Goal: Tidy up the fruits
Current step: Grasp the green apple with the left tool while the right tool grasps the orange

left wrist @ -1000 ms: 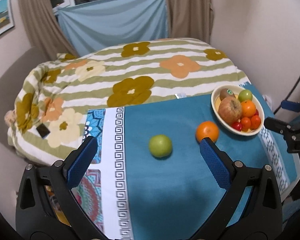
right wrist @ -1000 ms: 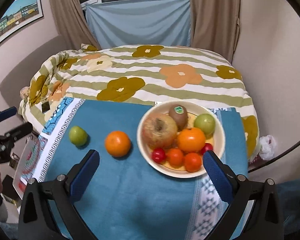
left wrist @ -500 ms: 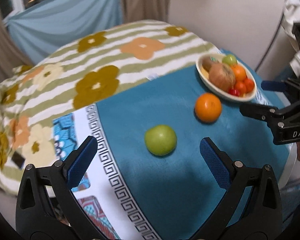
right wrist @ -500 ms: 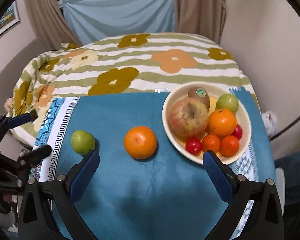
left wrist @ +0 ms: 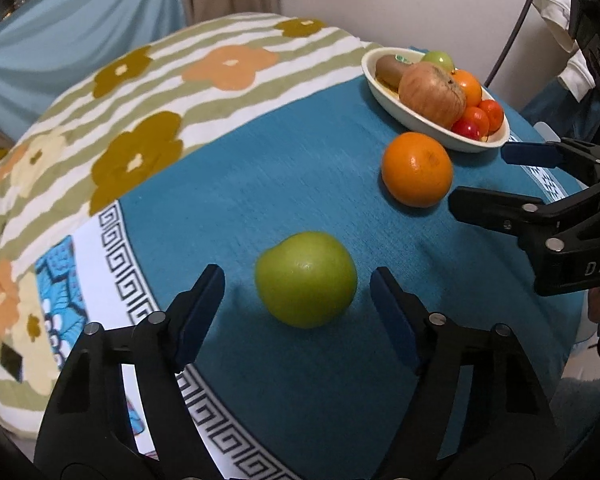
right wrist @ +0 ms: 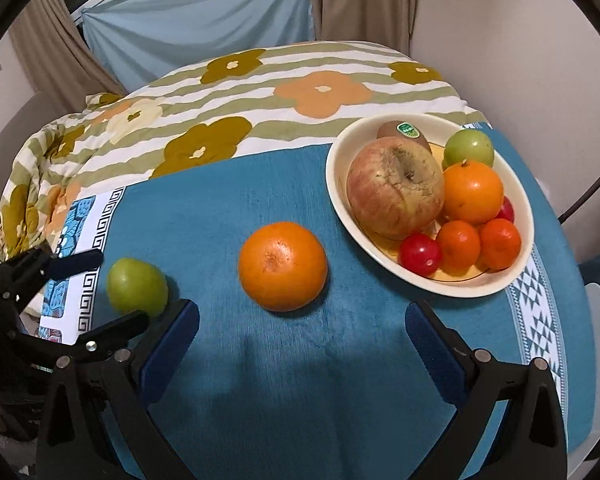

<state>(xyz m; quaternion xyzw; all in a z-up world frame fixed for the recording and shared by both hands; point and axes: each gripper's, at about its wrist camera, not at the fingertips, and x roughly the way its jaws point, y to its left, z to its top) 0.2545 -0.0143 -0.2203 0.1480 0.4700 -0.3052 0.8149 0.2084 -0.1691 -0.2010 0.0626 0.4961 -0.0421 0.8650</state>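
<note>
Left gripper (left wrist: 298, 286): jaws spread wide, fingers pointing 12 o'clock. Right gripper (right wrist: 302, 326): jaws spread wide, fingers pointing 12 o'clock, nothing held.

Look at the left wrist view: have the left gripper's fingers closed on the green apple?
No. The left gripper is open, its blue fingers standing apart on either side of the green apple without touching it.
</note>
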